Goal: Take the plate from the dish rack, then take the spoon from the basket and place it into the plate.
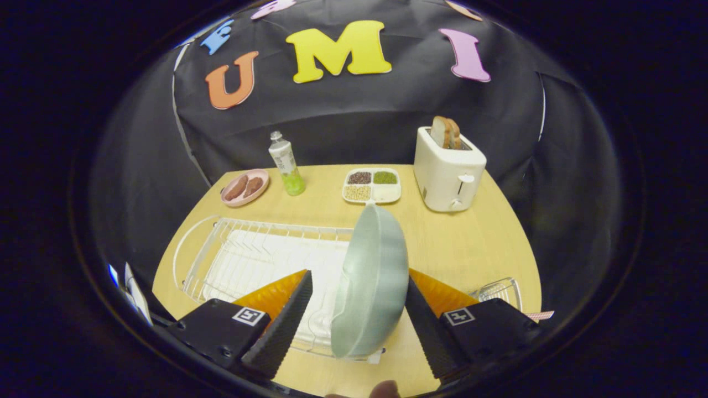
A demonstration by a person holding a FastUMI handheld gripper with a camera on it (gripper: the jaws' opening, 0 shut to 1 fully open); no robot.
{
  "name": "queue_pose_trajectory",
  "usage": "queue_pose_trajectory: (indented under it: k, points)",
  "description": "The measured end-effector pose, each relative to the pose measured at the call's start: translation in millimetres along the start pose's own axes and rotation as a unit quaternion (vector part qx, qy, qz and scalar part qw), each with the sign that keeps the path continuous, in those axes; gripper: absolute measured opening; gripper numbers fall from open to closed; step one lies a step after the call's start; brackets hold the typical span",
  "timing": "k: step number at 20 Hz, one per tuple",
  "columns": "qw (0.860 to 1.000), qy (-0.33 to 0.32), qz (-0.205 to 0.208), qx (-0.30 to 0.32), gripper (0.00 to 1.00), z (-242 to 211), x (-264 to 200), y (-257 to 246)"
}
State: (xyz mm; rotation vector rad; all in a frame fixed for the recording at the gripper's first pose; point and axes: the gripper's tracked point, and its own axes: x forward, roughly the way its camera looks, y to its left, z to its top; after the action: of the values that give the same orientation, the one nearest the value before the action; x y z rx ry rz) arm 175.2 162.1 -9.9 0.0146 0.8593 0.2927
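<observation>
A pale green plate (371, 287) stands on its edge at the right end of the white wire dish rack (243, 251), between my two fingers. My gripper (359, 275) is open around it. The right finger (423, 318) lies against the plate's back. The left finger (287, 318) stands a small gap away from its rim. Past the right finger, a small wire basket (500, 290) sits on the table, mostly hidden; I cannot make out the spoon in it.
At the back of the wooden table (470, 243) stand a white toaster (448, 171) holding bread, a divided dish of beans (371, 185), a bottle (286, 166) and a pink plate of sausages (245, 188). A person's fingertip (384, 389) shows below the fingers.
</observation>
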Motion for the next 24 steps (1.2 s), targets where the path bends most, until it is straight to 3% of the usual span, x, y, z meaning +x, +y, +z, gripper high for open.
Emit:
queue_pose_trajectory:
  k: [2,5,6,9,10,15,19,22,24]
  points:
    - [1.000,0.021,0.004,0.010,0.98,-3,13,7]
    - [0.999,0.022,-0.024,0.004,0.91,2,16,2]
    - [0.999,0.026,-0.037,0.005,0.77,3,14,0]
    - [0.997,0.040,-0.069,0.022,0.49,1,17,-6]
    - [0.995,0.044,-0.078,0.031,0.45,3,16,-7]
    - [0.989,0.044,-0.134,0.043,0.38,17,10,-15]
    - [0.981,0.015,-0.194,0.016,0.34,41,-4,-26]
    - [0.980,-0.017,-0.196,0.013,0.33,59,-17,-20]
    - [0.985,-0.030,-0.169,0.007,0.33,57,-30,-8]
